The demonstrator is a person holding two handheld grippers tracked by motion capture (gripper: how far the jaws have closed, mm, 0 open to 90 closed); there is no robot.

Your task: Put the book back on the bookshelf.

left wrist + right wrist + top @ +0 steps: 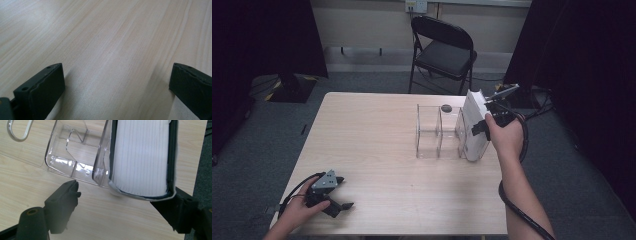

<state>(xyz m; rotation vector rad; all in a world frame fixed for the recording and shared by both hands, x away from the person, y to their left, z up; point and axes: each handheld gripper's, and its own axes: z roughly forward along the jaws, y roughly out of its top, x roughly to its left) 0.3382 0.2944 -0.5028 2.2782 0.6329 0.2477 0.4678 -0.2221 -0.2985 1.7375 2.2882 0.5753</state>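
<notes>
A thick white-paged book with a dark cover (474, 131) stands upright at the right end of a clear plastic divider rack (432, 131). I cannot tell whether it is inside the last slot or just against it. My right gripper (485, 118) reaches the book from the right side. In the right gripper view the book (140, 157) stands between the wide-apart jaws of that gripper (123, 192). The left pad is well off the book and the right one sits close under its lower corner. My left gripper (344, 192) rests open on the table near the front left corner, with bare wood between its jaws (117, 82).
The rack's other slots (67, 157) hold nothing. A small dark round thing (446, 107) lies just behind the rack. A pale loop (17, 131) lies on the wood beyond it. A black folding chair (444, 47) stands past the table's far edge.
</notes>
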